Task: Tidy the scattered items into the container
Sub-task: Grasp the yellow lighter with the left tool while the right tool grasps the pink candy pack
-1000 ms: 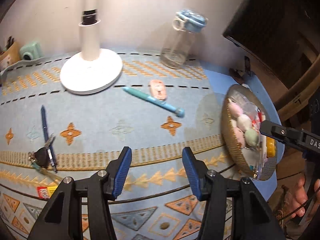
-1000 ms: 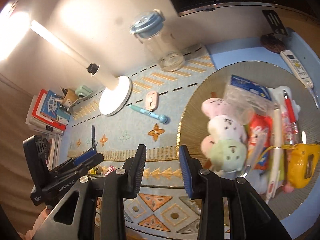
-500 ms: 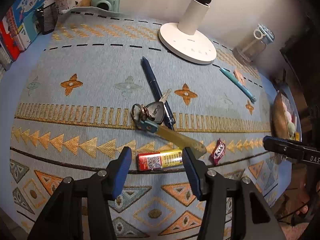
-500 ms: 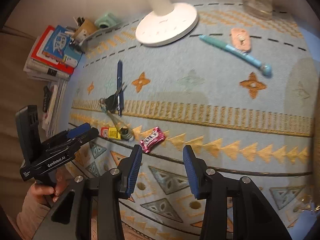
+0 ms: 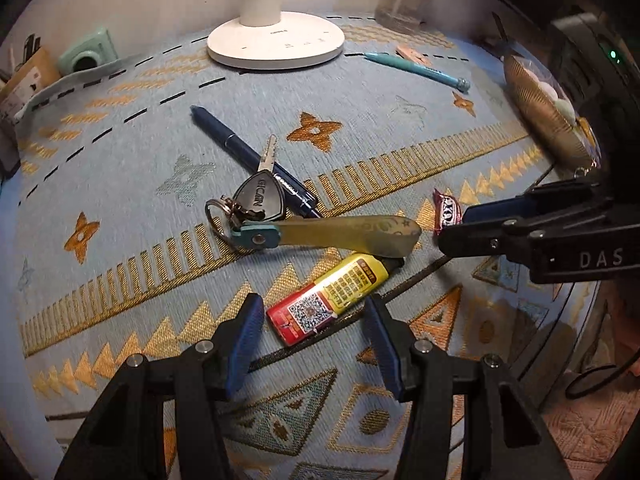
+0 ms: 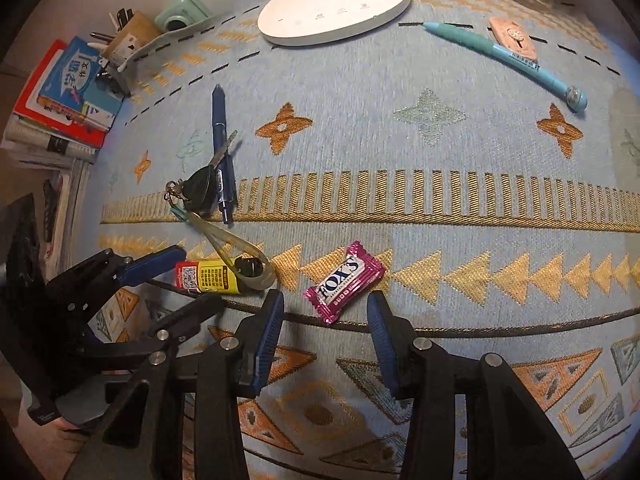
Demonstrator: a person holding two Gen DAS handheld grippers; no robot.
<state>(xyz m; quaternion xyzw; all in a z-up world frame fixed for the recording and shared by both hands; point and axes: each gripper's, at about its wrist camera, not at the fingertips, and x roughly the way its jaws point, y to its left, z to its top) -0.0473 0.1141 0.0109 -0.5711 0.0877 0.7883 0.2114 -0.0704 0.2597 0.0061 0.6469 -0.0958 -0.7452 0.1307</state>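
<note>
The left gripper (image 5: 312, 322) hangs with its jaws apart astride the glue tube (image 5: 330, 300), pads clear of it. The right gripper (image 6: 325, 311), jaws just widened, brackets the candy (image 6: 345, 282) near the cloth's (image 6: 440, 208) front edge, untouched; the basket (image 5: 540, 108) sits at its right edge.

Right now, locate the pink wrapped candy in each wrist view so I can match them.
Left wrist view: pink wrapped candy at right, partly hidden behind the right gripper's fingers.
Right wrist view: lower centre, between the fingers.
Shared landmark: the red-and-yellow tube.
</note>
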